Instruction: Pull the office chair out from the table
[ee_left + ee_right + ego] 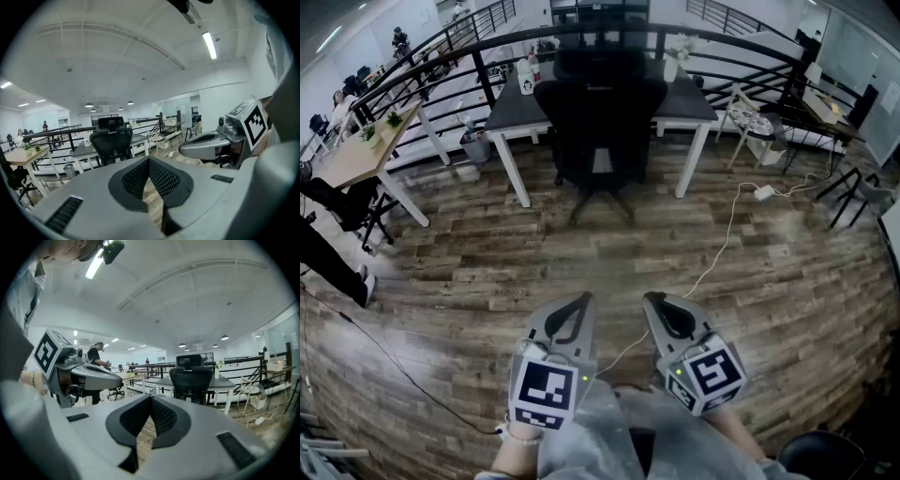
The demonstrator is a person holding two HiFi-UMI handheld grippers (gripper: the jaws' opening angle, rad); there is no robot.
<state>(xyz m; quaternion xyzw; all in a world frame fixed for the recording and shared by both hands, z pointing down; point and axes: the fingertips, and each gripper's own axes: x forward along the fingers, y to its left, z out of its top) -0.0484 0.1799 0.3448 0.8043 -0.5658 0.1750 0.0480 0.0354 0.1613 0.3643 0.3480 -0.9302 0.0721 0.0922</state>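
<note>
Seeing chair (600, 117) pushed in at table (510, 107). Holding left gripper (585, 300) and right gripper (650, 300) well apart from table, side by side, both fully closed, gripping nothing.

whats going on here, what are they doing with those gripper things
A person holds the left gripper and the right gripper, both shut and empty, pointed toward a black office chair. The chair is pushed in at a dark-topped table, across a stretch of wooden floor. Neither gripper touches it yet.

The black office chair (598, 122) stands upright, tucked against the dark-topped table (684, 101).
</note>
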